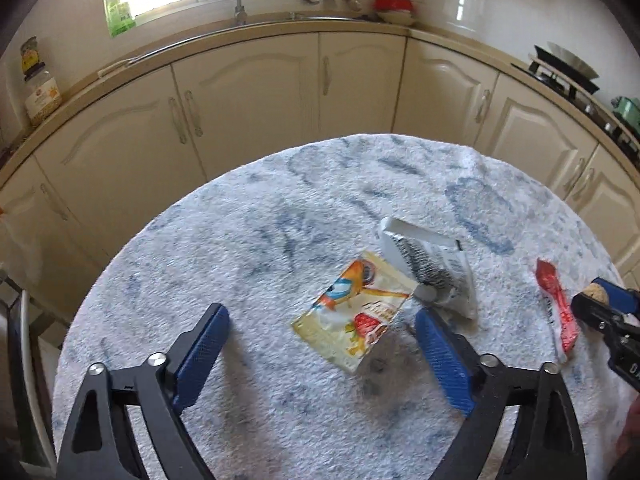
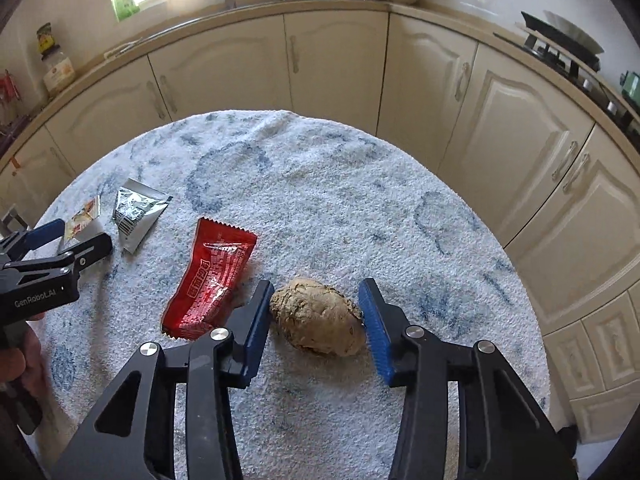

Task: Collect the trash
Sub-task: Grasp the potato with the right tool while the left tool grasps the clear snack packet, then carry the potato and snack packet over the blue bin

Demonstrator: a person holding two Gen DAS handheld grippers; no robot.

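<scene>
We have our right hand-held gripper (image 2: 316,320) closed on the brown lump (image 2: 318,316), the left hand-held gripper (image 1: 322,328) wide over the yellow wrapper (image 1: 352,316), silver packet (image 2: 136,212) and red wrapper (image 2: 212,276) still on the desk (image 2: 320,184).

A rough, looped terry cloth (image 2: 320,200), white mottled with blue, is spread over the table. On it are seen a glossy red plastic wrapper (image 2: 210,280), a shiny silver foil packet (image 2: 138,212), a smooth printed yellow sachet (image 1: 354,312) and a matt, crumpled brown paper ball (image 2: 318,318). The finger pads (image 2: 376,328) are formed of ribbed blue material on matt black plastic frames with polished metal rivets, and the cupboard doors (image 2: 336,64) are finished in a cream satin.
</scene>
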